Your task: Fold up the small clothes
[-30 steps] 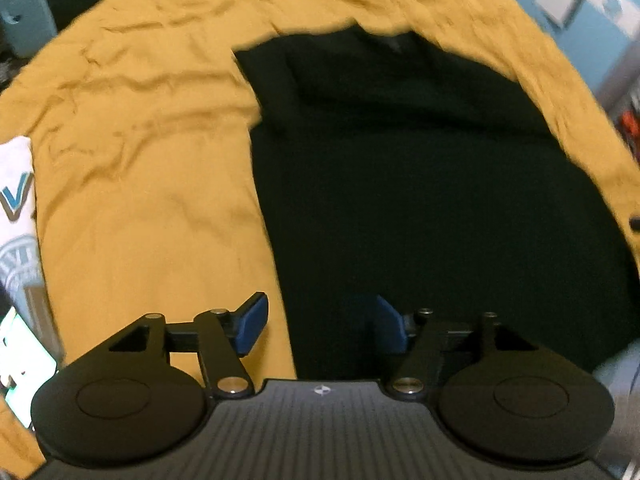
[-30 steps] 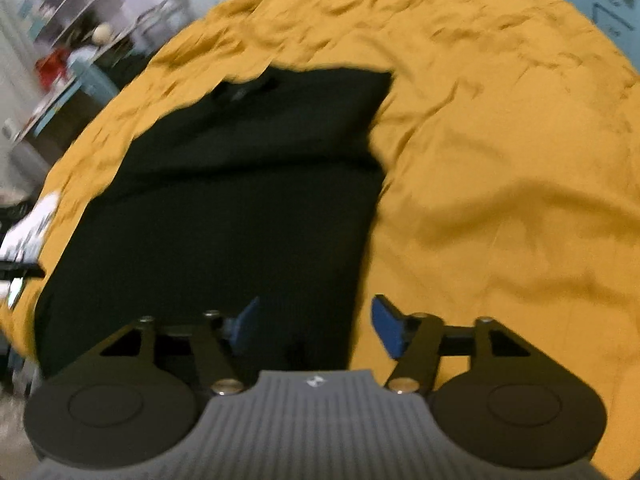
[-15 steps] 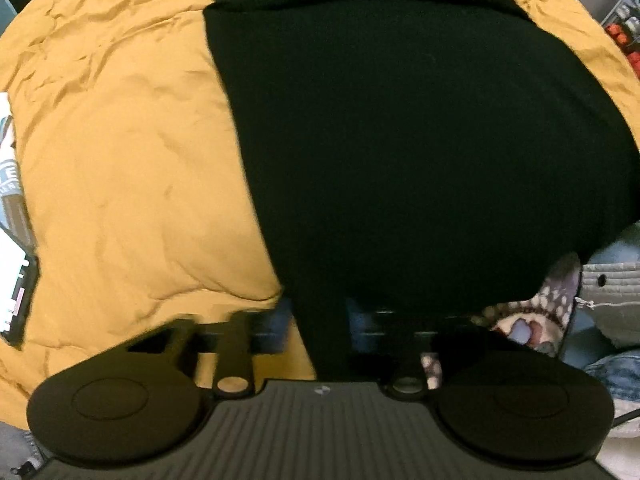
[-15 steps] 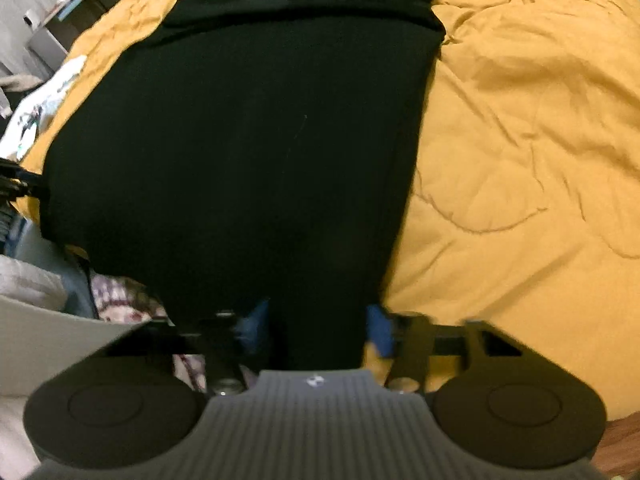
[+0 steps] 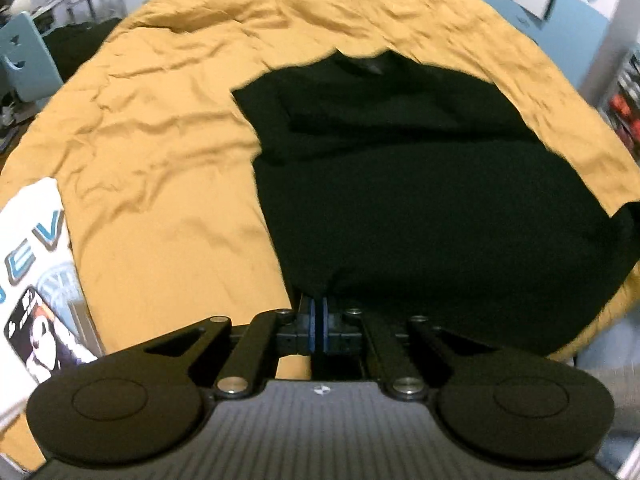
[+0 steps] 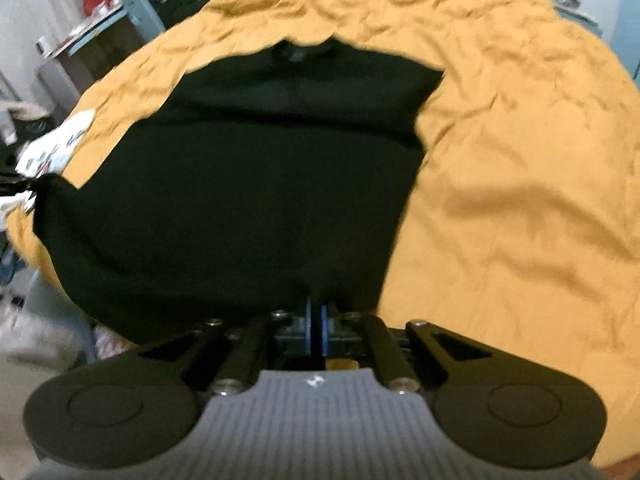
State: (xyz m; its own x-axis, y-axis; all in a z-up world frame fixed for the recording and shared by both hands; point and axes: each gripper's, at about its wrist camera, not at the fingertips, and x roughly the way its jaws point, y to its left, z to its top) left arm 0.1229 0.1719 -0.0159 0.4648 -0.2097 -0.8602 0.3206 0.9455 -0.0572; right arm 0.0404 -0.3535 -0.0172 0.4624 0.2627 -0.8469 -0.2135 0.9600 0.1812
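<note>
A black shirt (image 5: 420, 200) lies spread on a mustard-yellow bedspread (image 5: 168, 184), collar at the far end and sleeves folded in. My left gripper (image 5: 319, 312) is shut on the shirt's near hem at its left corner, the cloth pinched between the blue pads. In the right wrist view the same shirt (image 6: 248, 184) fills the centre, and my right gripper (image 6: 315, 314) is shut on the near hem towards its right corner. The hem is lifted slightly at both grips.
A white printed garment (image 5: 36, 248) lies at the bed's left edge, also small in the right wrist view (image 6: 56, 144). A light blue chair (image 5: 20, 60) and shelves stand beyond the bed. The bedspread (image 6: 520, 200) stretches wide to the right.
Both grippers were open over the shirt a second ago. They dropped to the near hem, closed on it, and have since pulled back and up with the cloth.
</note>
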